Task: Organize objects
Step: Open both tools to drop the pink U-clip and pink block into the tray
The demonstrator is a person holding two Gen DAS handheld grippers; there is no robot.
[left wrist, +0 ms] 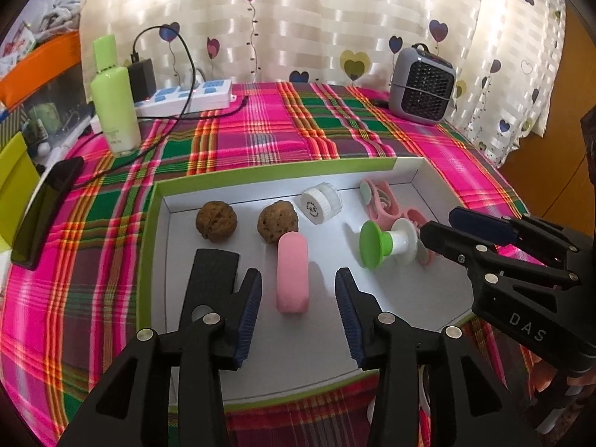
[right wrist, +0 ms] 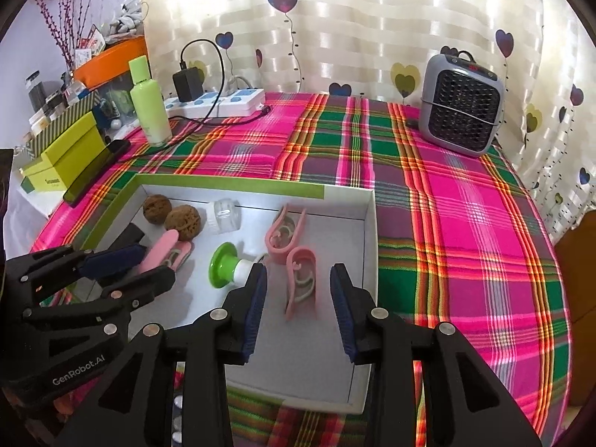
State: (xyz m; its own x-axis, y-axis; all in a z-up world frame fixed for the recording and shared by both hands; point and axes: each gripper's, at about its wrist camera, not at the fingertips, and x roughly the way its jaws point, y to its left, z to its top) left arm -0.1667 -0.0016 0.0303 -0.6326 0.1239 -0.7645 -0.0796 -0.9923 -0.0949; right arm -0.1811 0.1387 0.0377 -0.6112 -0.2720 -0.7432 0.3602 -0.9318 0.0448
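Note:
A shallow white box (left wrist: 260, 357) (right wrist: 368, 223) with a green rim lies on the plaid cloth. Inside lie two walnuts (left wrist: 216, 220) (right wrist: 183, 222), a small white-capped jar (left wrist: 321, 203) (right wrist: 223, 216), a pink oblong case (left wrist: 292, 273) (right wrist: 161, 250), a green-and-white suction piece (left wrist: 385, 243) (right wrist: 225, 265) and pink clips (left wrist: 380, 201) (right wrist: 301, 279). My left gripper (left wrist: 298, 313) (right wrist: 126, 264) is open, its fingers either side of the pink case. My right gripper (right wrist: 298, 309) (left wrist: 443, 227) is open, its fingers either side of a pink clip.
A green bottle (left wrist: 113, 100) (right wrist: 149, 104), a power strip with charger (left wrist: 186, 95) (right wrist: 219, 98) and a dark phone (left wrist: 44, 208) stand at the back left. A grey heater (left wrist: 422, 83) (right wrist: 462, 108) is at the back right. Green boxes (right wrist: 63, 152) sit left.

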